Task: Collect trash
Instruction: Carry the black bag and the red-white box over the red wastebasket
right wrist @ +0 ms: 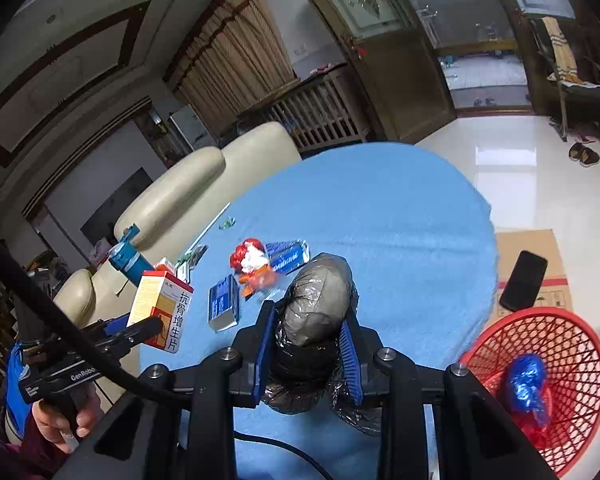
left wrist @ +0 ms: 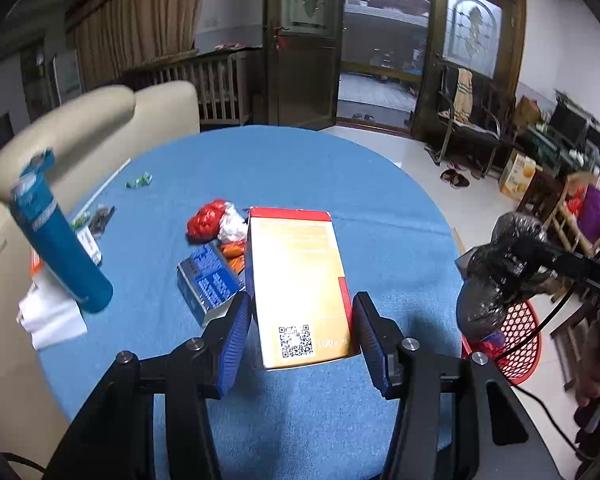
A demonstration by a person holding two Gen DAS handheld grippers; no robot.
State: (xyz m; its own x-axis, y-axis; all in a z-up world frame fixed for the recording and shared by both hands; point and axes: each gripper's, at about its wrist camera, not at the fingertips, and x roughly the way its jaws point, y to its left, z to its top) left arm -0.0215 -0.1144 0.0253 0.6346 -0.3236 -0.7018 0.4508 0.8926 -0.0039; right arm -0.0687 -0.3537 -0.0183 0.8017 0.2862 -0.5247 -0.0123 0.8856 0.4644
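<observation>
The left gripper (left wrist: 300,332) had its two blue-padded fingers (left wrist: 236,336) closed against the sides of an orange and red medicine box (left wrist: 300,280), which showed a QR code on the face nearest the camera. In the right wrist view that same box (right wrist: 162,308) was lifted clear of the blue tablecloth (right wrist: 400,240), held out at the left with its Chinese lettering facing the lens and the person's left hand (right wrist: 64,420) wrapped around the handle below.

The right gripper (right wrist: 308,344) was clamped on a bundled grey and black plastic bag (right wrist: 316,300), the bundle bulging out past the fingertips and crinkled film spilling underneath. From the left wrist camera the bag (left wrist: 496,272) hung at the right edge of the table, above a red mesh basket (left wrist: 516,340) on the floor. The basket (right wrist: 560,344) already held a blue foil wrapper (right wrist: 526,380) and some red scraps.

More trash lay on the cloth: a crumpled red and white wrapper (left wrist: 216,222), a small blue box (left wrist: 210,280) just beside the medicine box, a green candy wrapper (left wrist: 139,181), a white straw (left wrist: 108,186) and white tissue (left wrist: 52,316). A teal bottle (left wrist: 56,236), blurred, stood tilted at the left near a cream sofa (left wrist: 100,120). A black phone (right wrist: 524,280) rested on a cardboard box (right wrist: 540,252) past the table's rim
</observation>
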